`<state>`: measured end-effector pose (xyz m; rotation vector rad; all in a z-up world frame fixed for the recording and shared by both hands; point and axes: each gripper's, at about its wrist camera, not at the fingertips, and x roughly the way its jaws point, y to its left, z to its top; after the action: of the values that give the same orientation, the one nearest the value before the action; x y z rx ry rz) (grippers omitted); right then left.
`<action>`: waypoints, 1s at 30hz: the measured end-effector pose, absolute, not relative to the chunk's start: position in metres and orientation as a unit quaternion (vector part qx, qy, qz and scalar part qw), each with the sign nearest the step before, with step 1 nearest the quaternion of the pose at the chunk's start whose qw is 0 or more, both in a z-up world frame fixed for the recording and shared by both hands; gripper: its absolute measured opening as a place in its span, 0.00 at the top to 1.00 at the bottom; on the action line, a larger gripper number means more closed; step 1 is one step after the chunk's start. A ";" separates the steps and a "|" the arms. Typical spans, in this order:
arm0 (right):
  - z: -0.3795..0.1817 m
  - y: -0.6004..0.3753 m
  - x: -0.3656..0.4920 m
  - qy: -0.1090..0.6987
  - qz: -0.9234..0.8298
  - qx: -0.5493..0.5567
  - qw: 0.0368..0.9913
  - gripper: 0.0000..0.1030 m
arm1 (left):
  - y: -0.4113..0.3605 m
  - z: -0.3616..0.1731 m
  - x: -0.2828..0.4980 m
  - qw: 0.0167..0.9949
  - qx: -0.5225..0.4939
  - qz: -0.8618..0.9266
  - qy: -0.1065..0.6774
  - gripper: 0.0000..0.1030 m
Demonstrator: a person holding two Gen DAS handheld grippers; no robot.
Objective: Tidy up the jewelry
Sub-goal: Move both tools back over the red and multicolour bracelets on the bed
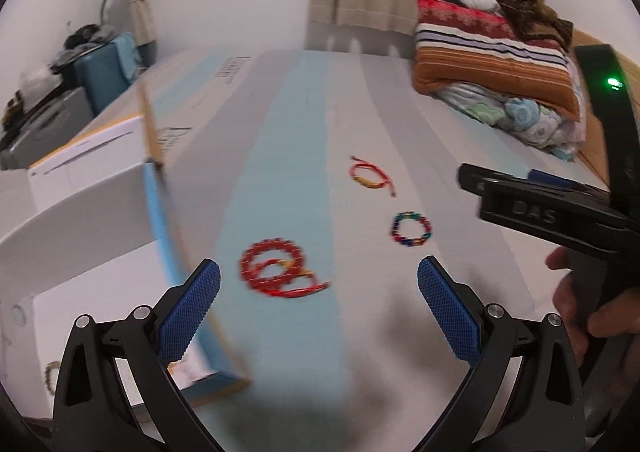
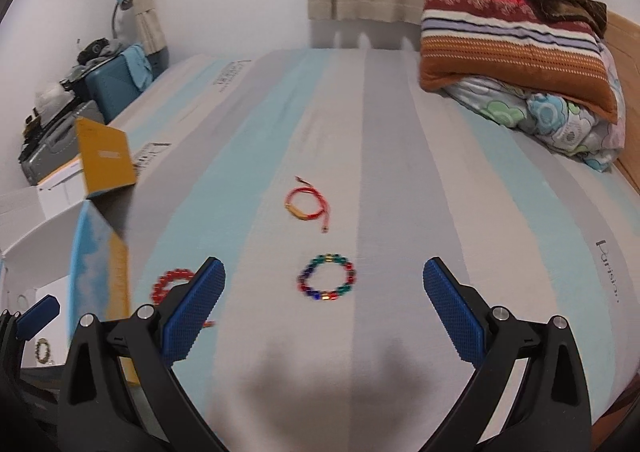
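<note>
Three bracelets lie on the striped mattress (image 2: 380,139). A red beaded bracelet (image 1: 256,258) with a red cord lies between my left gripper's fingers, just ahead of them; in the right wrist view (image 2: 168,280) it is partly hidden behind my right gripper's left finger. A multicoloured beaded bracelet (image 2: 326,278) (image 1: 412,228) lies just ahead of my open right gripper (image 2: 324,304). A red cord bracelet (image 2: 308,203) (image 1: 372,175) lies farther back. My left gripper (image 1: 319,302) is open and empty. A small beaded bracelet (image 2: 43,350) (image 1: 52,372) lies in the white box at the left.
An open white box (image 1: 80,232) with blue and yellow flaps (image 2: 104,155) stands at the mattress's left edge. Folded quilts and a pillow (image 2: 516,39) are stacked at the back right. A blue suitcase (image 2: 116,83) and clutter stand at the far left by the wall.
</note>
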<state>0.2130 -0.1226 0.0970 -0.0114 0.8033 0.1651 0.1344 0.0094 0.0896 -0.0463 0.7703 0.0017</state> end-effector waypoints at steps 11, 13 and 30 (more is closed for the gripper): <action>0.038 -0.152 0.264 0.424 0.068 0.014 0.903 0.07 | -0.022 0.043 0.191 0.925 -0.016 0.018 0.379 0.06; 0.030 -0.151 0.274 0.432 0.070 0.014 0.899 0.07 | -0.016 0.035 0.201 0.922 -0.028 0.023 0.385 0.06; -0.033 -0.127 0.320 0.486 0.094 -0.024 0.869 0.15 | 0.038 0.002 0.282 0.882 -0.063 0.097 0.456 0.09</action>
<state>0.3200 -0.1273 -0.0328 -0.0513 1.0164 0.1977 0.2819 0.0385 0.0017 -0.1308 0.9501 0.2016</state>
